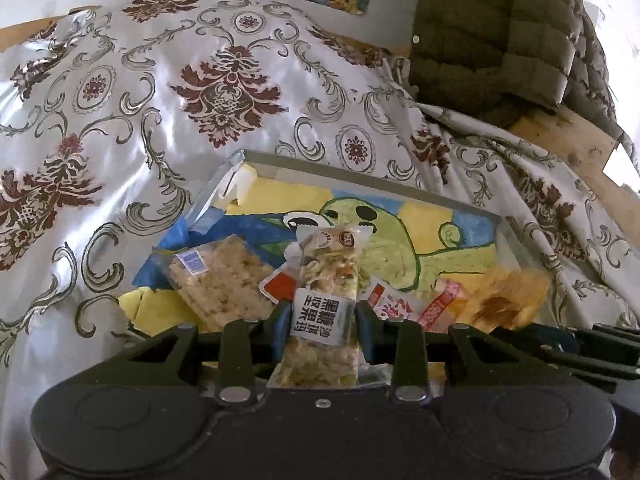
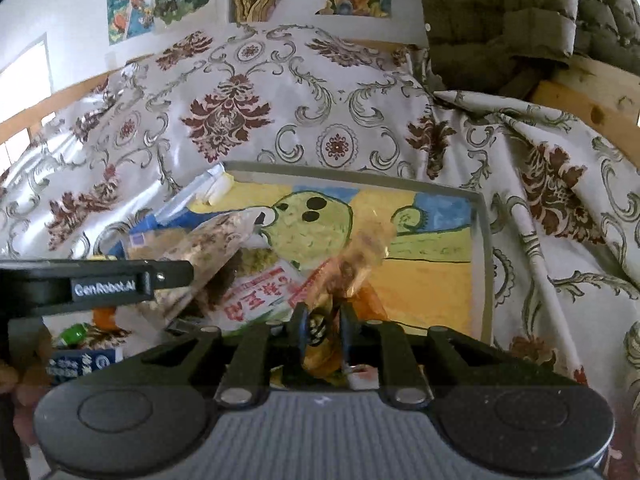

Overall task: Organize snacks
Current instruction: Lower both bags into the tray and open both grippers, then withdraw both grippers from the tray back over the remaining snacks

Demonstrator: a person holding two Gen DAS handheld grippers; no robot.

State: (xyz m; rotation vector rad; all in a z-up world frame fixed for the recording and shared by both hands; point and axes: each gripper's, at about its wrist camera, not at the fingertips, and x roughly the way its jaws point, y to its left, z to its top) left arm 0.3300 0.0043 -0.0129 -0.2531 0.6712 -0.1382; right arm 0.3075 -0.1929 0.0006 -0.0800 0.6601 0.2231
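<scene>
A grey-rimmed tray (image 1: 360,164) with a painted green cartoon creature lies on a patterned cloth. My left gripper (image 1: 324,314) is shut on a clear-wrapped nut bar (image 1: 328,264) with a black-and-white label, held over the tray's near side. Under it lie a pale rice-cracker pack (image 1: 216,284) and red-and-white packets (image 1: 394,300). In the right wrist view my right gripper (image 2: 324,322) has an orange-gold wrapped snack (image 2: 352,264) between its pads, above the tray (image 2: 485,264). The wrapper's upper end is blurred. The same snack (image 1: 508,298) shows at the right in the left wrist view.
The flowered white cloth (image 1: 200,100) covers the surface around the tray. An olive quilted jacket (image 1: 500,40) lies at the back right over a wooden frame (image 1: 568,140). The left gripper's black arm (image 2: 100,280) crosses the right view, with a blue box (image 2: 80,360) below.
</scene>
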